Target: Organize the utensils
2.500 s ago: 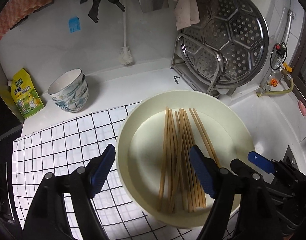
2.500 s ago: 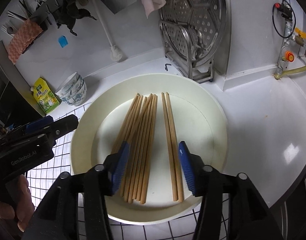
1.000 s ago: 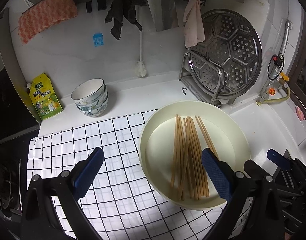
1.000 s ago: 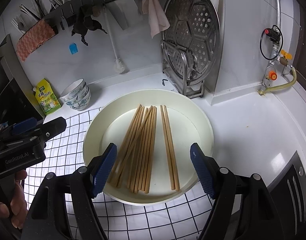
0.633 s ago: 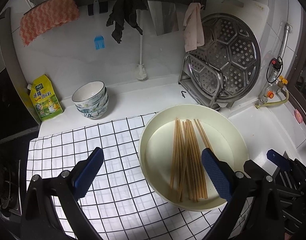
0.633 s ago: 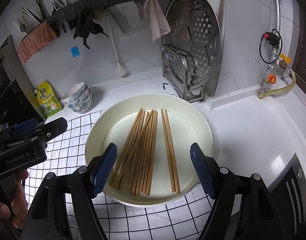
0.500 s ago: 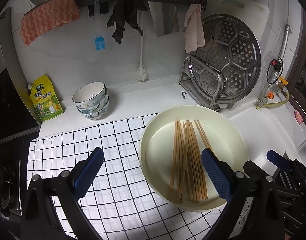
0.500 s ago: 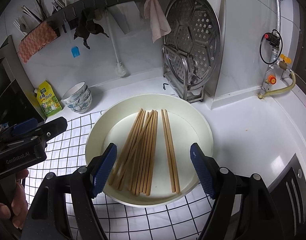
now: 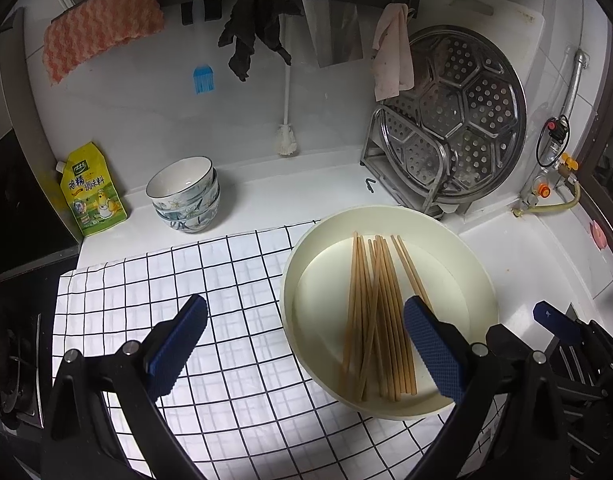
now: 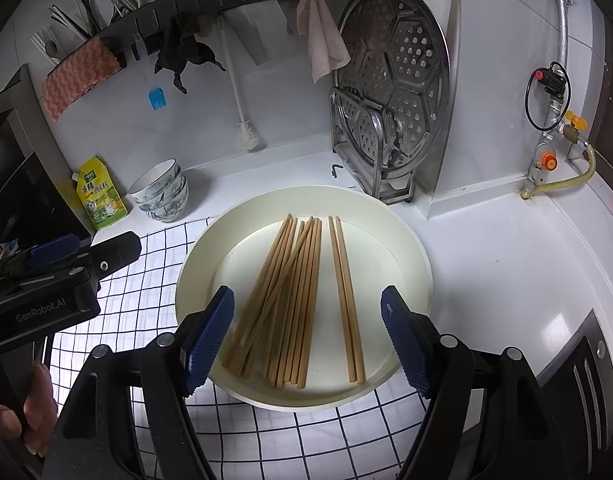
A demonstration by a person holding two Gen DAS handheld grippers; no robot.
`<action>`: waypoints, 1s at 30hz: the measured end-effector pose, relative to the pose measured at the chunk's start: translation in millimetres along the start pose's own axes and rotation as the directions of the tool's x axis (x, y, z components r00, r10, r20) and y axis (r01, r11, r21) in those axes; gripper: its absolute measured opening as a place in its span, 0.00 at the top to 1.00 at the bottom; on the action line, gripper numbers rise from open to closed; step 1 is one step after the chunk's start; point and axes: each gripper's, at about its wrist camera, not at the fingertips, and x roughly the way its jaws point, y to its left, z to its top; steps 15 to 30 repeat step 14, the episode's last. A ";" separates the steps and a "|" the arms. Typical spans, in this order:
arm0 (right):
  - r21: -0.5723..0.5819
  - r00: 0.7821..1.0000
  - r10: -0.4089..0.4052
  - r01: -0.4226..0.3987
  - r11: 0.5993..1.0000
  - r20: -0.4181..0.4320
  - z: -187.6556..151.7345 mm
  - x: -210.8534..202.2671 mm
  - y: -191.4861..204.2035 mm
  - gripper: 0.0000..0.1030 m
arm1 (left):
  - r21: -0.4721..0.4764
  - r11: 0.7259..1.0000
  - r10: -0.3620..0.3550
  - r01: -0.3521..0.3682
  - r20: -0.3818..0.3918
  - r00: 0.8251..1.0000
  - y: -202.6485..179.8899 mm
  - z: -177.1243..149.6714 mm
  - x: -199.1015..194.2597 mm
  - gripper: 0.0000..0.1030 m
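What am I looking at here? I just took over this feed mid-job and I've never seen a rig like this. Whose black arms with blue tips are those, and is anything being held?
There is no robot. A person holds one hand-held gripper in each hand, and each gripper carries a fisheye camera looking out along its two fingers.

One picture comes from the left gripper, the other from the right gripper. The blue tips are the finger pads. Each view also catches the other gripper at its edge.

Both grippers are open and hold nothing.

On the white counter a checked cloth lies under part of a cream basin. In the basin lie wooden chopsticks: a loose bundle and a separate pair beside it.

Behind stand stacked bowls, a yellow seasoning pouch and a metal steamer tray upright in a rack.
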 end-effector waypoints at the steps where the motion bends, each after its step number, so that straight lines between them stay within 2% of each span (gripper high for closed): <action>1: 0.000 1.000 0.001 -0.001 1.000 0.000 0.0 -0.2 0.5 0.30 | 0.001 1.000 -0.001 0.001 0.002 1.000 -0.3 -0.3 -0.4 0.06; 30: -0.007 1.000 0.006 -0.006 1.000 -0.001 -0.9 -0.9 5.6 0.30 | -0.004 1.000 0.001 -0.001 0.003 1.000 2.8 -1.3 -3.2 0.06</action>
